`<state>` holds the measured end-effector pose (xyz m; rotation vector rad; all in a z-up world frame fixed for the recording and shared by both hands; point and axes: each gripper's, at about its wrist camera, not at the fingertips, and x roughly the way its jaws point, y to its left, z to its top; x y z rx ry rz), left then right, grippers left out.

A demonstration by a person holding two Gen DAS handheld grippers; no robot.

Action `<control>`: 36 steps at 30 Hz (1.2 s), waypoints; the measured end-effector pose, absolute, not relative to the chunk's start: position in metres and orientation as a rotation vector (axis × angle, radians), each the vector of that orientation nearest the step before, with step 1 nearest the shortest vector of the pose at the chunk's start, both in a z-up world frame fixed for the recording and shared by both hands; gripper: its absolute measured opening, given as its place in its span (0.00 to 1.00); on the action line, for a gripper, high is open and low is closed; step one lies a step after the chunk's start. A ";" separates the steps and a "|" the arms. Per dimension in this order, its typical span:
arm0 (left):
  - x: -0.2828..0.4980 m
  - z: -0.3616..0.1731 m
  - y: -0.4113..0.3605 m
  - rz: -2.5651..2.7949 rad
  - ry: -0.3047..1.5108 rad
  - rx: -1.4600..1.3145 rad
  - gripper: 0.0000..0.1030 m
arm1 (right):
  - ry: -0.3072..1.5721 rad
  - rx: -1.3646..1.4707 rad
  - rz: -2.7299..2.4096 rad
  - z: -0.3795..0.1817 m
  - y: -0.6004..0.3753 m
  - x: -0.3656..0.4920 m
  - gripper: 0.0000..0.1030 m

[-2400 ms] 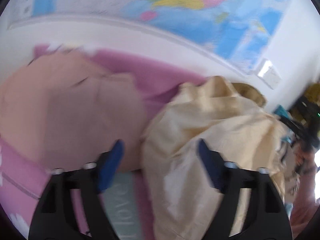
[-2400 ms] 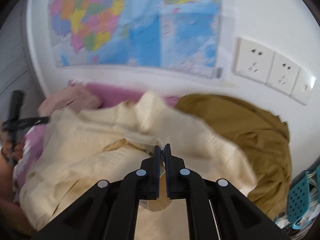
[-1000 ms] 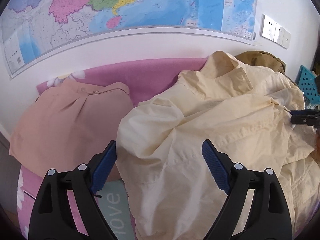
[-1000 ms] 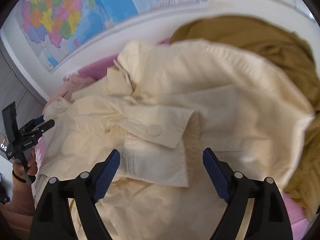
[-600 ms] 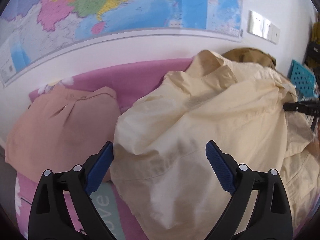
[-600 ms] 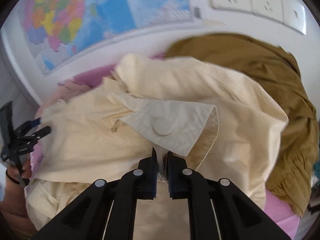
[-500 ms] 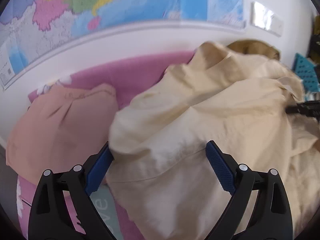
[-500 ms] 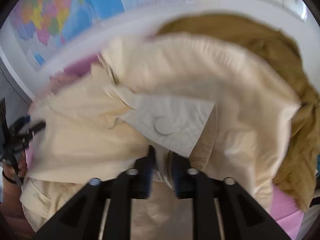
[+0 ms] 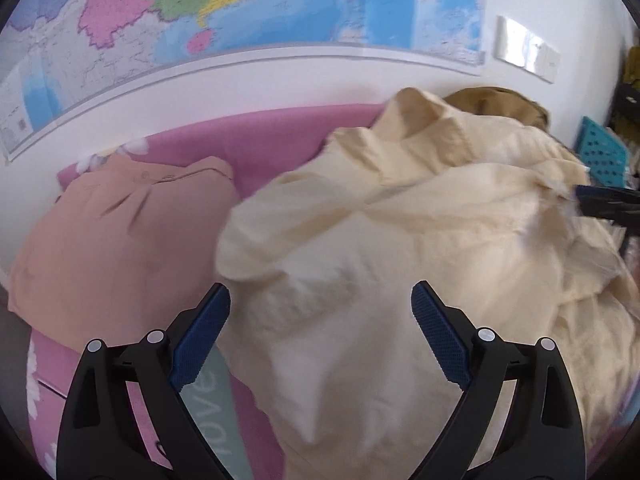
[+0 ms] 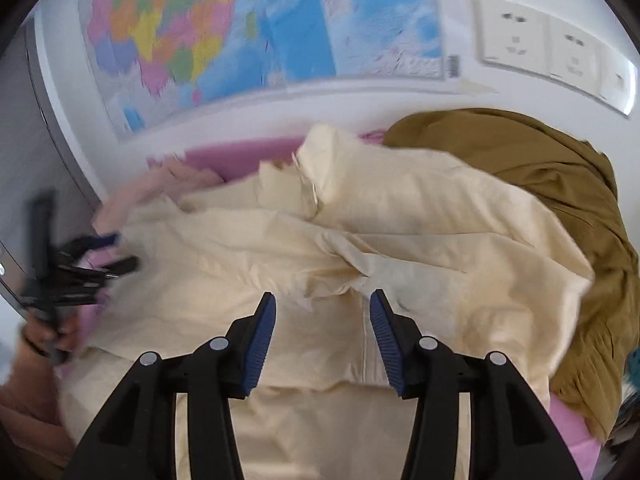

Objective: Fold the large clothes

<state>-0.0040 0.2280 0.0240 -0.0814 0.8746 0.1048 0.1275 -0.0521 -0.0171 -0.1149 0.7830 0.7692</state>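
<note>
Only my left view shows the folded pink shirt (image 9: 120, 232); only my right shows the sockets (image 10: 516, 36). The cream shirt (image 9: 400, 240) lies rumpled on the pink sheet (image 9: 264, 140). Left tongs (image 9: 320, 312) are spread wide above it; right tongs (image 10: 322, 312), tilted down, have just been opening, pinching nothing.

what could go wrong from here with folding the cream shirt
The right gripper has just been opening, with no cloth pinched, so the fold it made may spring back. The cream shirt is bunched and overlaps the peach garment, so a pull by the open left gripper might drag that too. The brown garment lies against the shirt and could snag.
</note>
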 end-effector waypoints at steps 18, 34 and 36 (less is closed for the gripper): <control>-0.016 0.011 0.223 0.132 0.940 -0.059 0.89 | 0.885 -0.051 0.709 -0.047 -0.048 0.144 0.48; -0.114 0.032 0.242 0.078 0.881 -0.228 0.90 | 0.838 0.047 0.791 -0.029 -0.111 0.087 0.66; -0.130 0.032 0.243 0.061 0.872 -0.256 0.91 | 0.802 0.047 0.768 -0.025 -0.136 0.068 0.69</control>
